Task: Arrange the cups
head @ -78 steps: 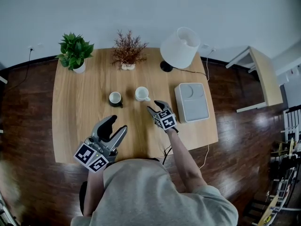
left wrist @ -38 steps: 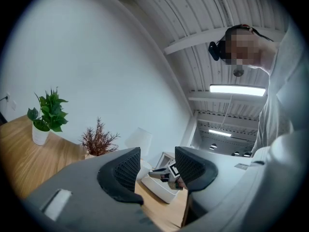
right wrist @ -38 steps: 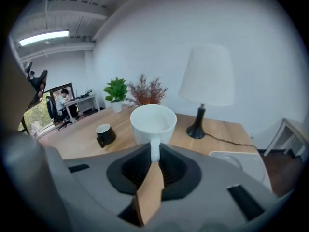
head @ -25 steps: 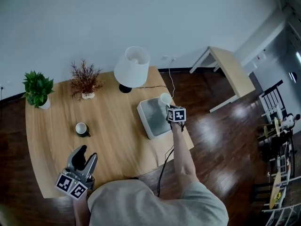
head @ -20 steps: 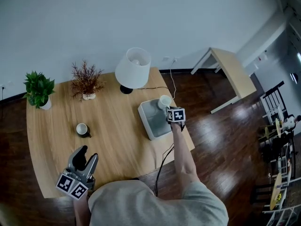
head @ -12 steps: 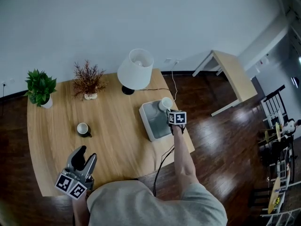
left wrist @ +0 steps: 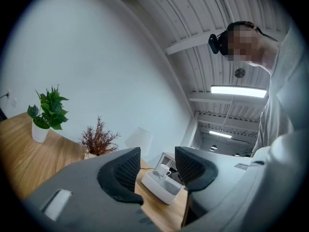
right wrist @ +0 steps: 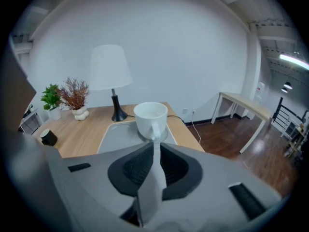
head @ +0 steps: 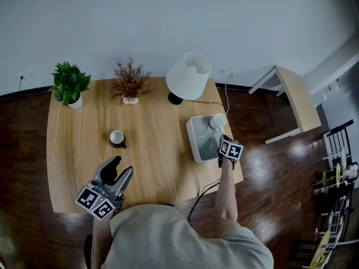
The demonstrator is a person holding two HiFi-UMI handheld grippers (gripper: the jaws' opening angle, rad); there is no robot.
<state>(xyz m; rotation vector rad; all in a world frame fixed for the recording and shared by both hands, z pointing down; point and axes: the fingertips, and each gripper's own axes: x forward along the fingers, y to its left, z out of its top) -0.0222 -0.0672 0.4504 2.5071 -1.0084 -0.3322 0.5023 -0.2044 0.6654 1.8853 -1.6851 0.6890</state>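
Observation:
A white cup (head: 217,120) (right wrist: 150,115) stands upright on the round spot at the far right corner of a grey tray (head: 201,144) (right wrist: 113,137), its handle toward me. My right gripper (head: 222,139) (right wrist: 154,146) sits just behind that handle and points down at it. Its jaws are closing to a narrow slit, with no part of the cup between them. A dark cup (head: 117,137) (right wrist: 48,137) with a pale inside rests mid-table. My left gripper (head: 122,166) (left wrist: 155,153) hovers level over the table's near edge, open with nothing between its fingers.
A white lamp (head: 188,76) stands behind the tray, and its cable runs off the table's right side. A green pot plant (head: 69,83) and a dried red plant (head: 129,82) line the back edge. A small wooden side table (head: 294,97) stands to the right on the dark floor.
The right gripper held the white cup over the tray's far corner. The cup now stands there and the gripper has drawn back from it. The left gripper stayed put.

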